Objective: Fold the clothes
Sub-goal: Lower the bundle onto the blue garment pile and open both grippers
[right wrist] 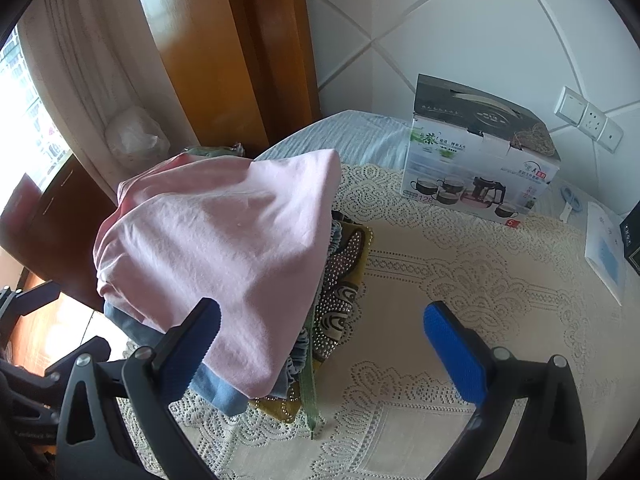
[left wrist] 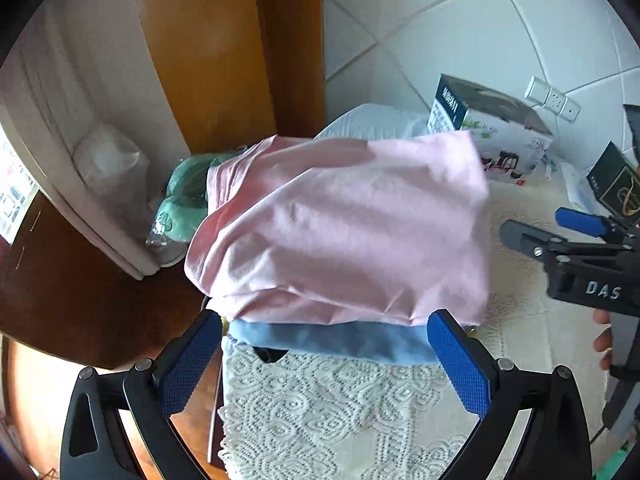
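A folded pink garment (left wrist: 344, 224) (right wrist: 224, 248) lies on top of a pile of clothes at the table's left edge. Under it a blue garment (left wrist: 340, 338) (right wrist: 216, 392) shows, and a beaded yellow-and-brown one (right wrist: 344, 292) sticks out on the right side. My left gripper (left wrist: 324, 360) stands open just in front of the pile, with nothing between its fingers. My right gripper (right wrist: 320, 356) is open too, its left finger (right wrist: 192, 356) against the pile's front edge and its right finger over bare lace. In the left wrist view the right gripper (left wrist: 560, 236) is at the right.
A cream lace tablecloth (right wrist: 460, 280) covers the round table. A tea-set box (right wrist: 480, 160) (left wrist: 492, 132) stands at the back, with a white booklet (right wrist: 604, 252) and a dark box (left wrist: 616, 184) at the right. A green bundle (left wrist: 180, 204) lies left of the pile by a wooden door frame (right wrist: 224, 52).
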Available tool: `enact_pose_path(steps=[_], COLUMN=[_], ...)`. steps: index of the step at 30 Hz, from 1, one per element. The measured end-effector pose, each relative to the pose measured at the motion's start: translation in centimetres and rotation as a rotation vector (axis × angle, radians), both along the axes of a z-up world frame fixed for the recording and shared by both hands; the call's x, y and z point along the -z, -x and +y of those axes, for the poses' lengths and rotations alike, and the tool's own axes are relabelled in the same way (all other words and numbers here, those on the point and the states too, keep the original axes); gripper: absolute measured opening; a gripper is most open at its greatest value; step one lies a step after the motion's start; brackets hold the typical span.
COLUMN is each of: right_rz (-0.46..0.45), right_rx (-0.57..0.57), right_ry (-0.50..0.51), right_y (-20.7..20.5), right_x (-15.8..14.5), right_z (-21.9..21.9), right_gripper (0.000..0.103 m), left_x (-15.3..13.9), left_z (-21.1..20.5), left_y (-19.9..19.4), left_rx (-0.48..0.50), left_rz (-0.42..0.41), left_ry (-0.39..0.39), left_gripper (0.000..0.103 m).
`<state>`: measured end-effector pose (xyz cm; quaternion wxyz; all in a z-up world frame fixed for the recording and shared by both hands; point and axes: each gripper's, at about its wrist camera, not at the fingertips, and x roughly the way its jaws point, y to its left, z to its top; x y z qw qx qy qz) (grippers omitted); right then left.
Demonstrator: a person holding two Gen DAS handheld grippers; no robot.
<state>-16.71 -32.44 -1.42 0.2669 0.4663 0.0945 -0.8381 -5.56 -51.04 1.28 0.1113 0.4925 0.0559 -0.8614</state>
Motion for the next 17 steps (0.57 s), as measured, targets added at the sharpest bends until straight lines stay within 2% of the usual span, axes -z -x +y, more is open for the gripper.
enact_pose_path(steps=[6, 13, 17], right_rz=[0.011, 0.013, 0.013], right_rx=[-0.003, -0.011, -0.014], right_ry=[-0.001, -0.01, -0.016], right_y=[0.15, 0.39, 0.47], right_x=[-0.37, -0.26, -0.13], right_z=[-0.1, -0.36, -0.44], right_gripper=[0.103, 0.103, 0.103], left_x=[0.05, 0.65, 0.66], left_z=[0.09, -0.32, -0.16], left_y=[1.03, 0.86, 0.61], left_rx=[0.016, -0.019, -0.031], left_rz=[-0.004, -0.006, -0.006], left_ry=[-0.045, -0.063, -0.039], left_gripper=[0.103, 0.103, 0.103])
